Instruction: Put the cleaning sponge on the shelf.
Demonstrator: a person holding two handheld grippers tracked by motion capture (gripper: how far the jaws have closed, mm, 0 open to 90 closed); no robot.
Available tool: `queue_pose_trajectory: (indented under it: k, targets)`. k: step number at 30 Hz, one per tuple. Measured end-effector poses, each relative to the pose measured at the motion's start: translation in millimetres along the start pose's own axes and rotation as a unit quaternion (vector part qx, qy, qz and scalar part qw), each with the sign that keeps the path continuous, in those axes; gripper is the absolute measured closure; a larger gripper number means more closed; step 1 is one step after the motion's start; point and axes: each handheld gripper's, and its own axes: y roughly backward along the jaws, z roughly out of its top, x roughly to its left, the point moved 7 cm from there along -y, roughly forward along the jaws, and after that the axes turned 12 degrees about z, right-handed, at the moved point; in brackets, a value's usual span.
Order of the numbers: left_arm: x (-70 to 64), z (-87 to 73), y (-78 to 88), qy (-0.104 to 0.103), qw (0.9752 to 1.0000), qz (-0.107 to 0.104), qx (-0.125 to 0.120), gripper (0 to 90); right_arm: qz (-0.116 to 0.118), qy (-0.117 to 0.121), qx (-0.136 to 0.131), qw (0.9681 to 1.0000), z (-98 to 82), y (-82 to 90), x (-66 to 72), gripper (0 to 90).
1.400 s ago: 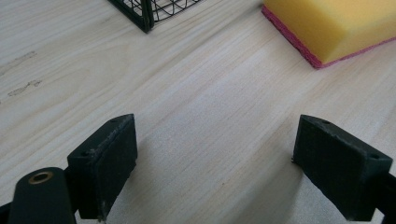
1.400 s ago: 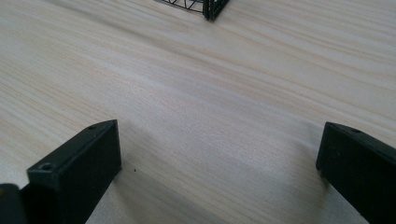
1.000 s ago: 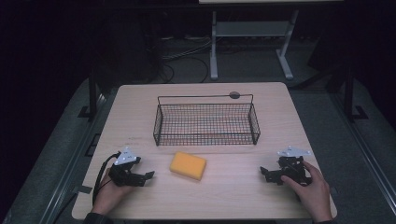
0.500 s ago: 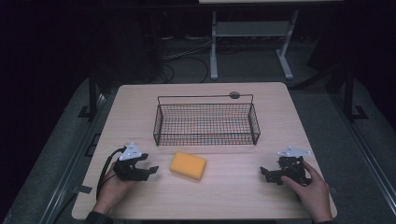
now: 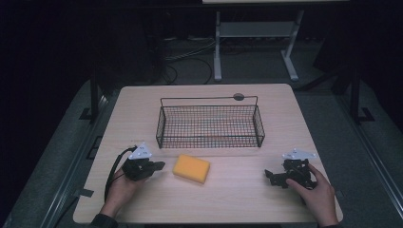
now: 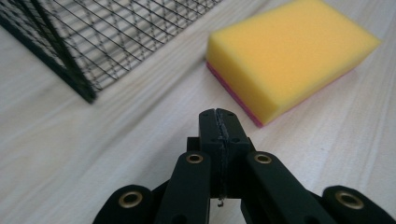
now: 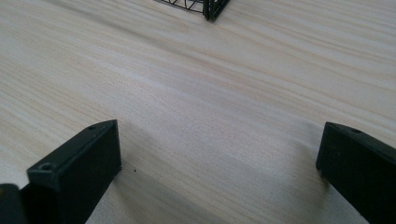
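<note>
A yellow sponge [image 5: 191, 168] with a pink underside lies flat on the wooden table [image 5: 237, 199], in front of a black wire basket [image 5: 210, 125]. My left gripper [image 5: 159, 165] rests just left of the sponge, pointing at it, with its jaws pressed together and nothing between them. In the left gripper view the gripper [image 6: 219, 122] sits a short way from the sponge [image 6: 289, 50]. My right gripper [image 5: 269, 175] lies at the table's front right, held by a hand. In the right gripper view its jaws stand wide apart over bare wood, and the gripper [image 7: 219, 149] holds nothing.
The basket [image 6: 84, 42] stands mid-table and holds nothing; a corner of the basket [image 7: 210, 7] also shows in the right gripper view. A small dark disc [image 5: 238, 96] lies behind the basket. A white desk frame [image 5: 252, 33] and cables sit on the dark floor beyond.
My left gripper has slid right across the table toward the sponge, ending just short of it. The right gripper and the sponge have stayed put.
</note>
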Motion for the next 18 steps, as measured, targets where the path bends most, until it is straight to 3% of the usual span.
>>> queue_pose_trajectory:
  k: [4, 18]
  targets:
    - [-5.4, 1.2, -5.3, -0.014, 0.9999, -0.007, 0.007, 89.7, 0.0, 0.0, 0.0, 1.0, 0.1, 0.0, 0.0, 0.0]
    - [-19.3, 7.8, -13.6, -0.03, 0.9992, -0.024, 0.01, 89.7, 0.0, 0.0, 0.0, 1.0, 0.1, -0.1, 0.0, 0.0]
